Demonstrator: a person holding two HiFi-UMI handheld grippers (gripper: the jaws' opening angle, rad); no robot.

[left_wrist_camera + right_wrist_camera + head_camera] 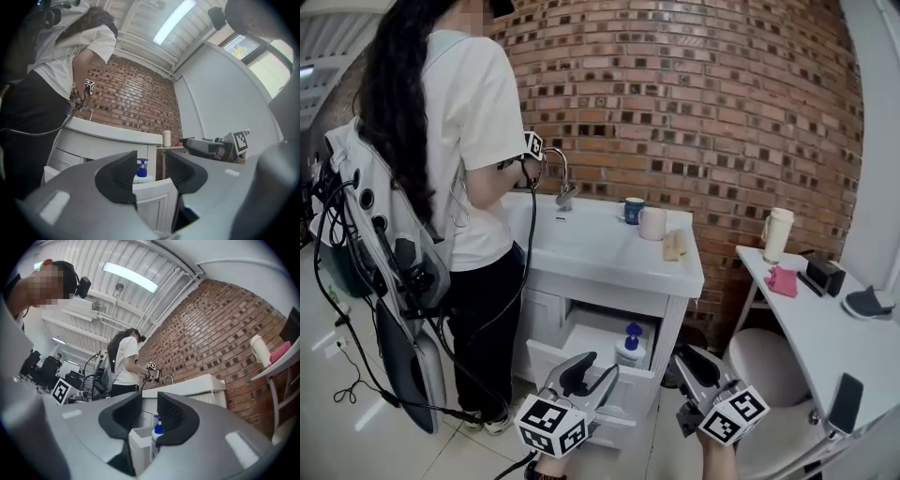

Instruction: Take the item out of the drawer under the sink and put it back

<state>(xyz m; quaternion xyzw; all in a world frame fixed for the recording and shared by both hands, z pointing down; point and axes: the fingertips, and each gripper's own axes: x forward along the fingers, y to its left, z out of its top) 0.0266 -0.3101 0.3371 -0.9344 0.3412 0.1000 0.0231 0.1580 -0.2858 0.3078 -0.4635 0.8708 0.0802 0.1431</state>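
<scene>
The drawer (633, 394) under the white sink (581, 246) stands pulled out. Inside it a white pump bottle with a blue top (630, 349) stands upright. My left gripper (595, 367) hovers just in front of the drawer's front panel, open and holding nothing. My right gripper (692, 361) is at the drawer's right side, also open and empty. In the left gripper view the bottle (142, 173) shows behind the drawer front (152, 206), in line with the gap of the left gripper (151, 166). In the right gripper view the bottle (157, 437) and a drawer corner (138, 444) lie beyond the right gripper (149, 411).
Another person (469, 141) stands at the sink's left, holding a gripper by the faucet (565, 192). A blue mug (634, 210) and a white cup (653, 223) sit on the counter. At right are a round stool (764, 370) and a white side table (825, 337) with small items. Cables trail at left.
</scene>
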